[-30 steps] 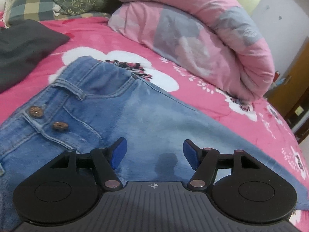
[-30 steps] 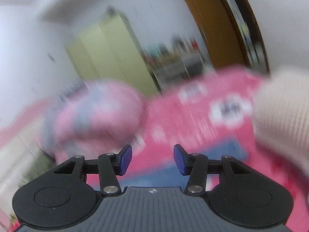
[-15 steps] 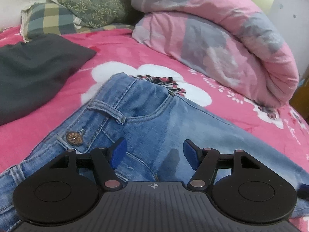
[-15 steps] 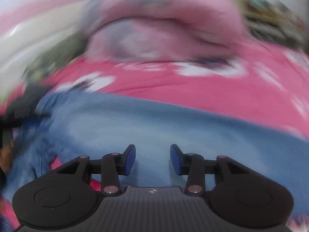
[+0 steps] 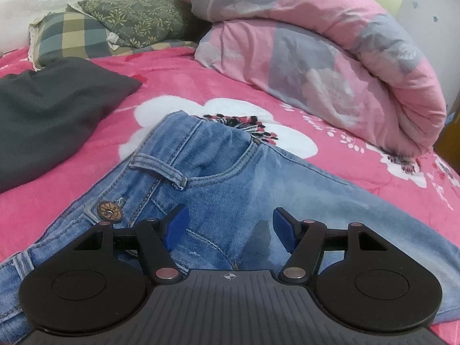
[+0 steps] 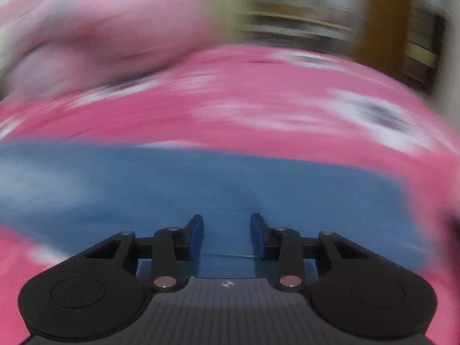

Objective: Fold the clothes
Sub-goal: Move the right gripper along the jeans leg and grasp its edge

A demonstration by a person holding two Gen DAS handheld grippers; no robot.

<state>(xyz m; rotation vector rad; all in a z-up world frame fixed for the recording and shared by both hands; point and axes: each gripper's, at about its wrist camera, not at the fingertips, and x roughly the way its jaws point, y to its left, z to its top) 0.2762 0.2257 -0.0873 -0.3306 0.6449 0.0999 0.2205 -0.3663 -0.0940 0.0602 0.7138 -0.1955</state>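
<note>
A pair of light blue jeans [image 5: 230, 189] lies spread on a bed with a bright pink flowered sheet [image 5: 161, 86], waistband to the left and a leg running off to the right. At far left a dark grey garment [image 5: 49, 109] lies in a loose heap, with pillows [image 5: 95, 31] behind it and a rolled pink and grey quilt [image 5: 330, 51] to the right. The left gripper [image 5: 230, 230] hovers just above the jeans' hip, beside the brass button [image 5: 110, 209], its blue-padded jaws well apart and holding nothing. The right wrist view is heavily blurred: the right gripper [image 6: 227, 237] is low over the blue denim leg [image 6: 201, 187]. Its jaws have just been closing to a narrower gap, with no cloth visibly pinched between them. Judging by this, no fold is made yet; the jeans look flat and the grey garment still awaits folding.
</note>
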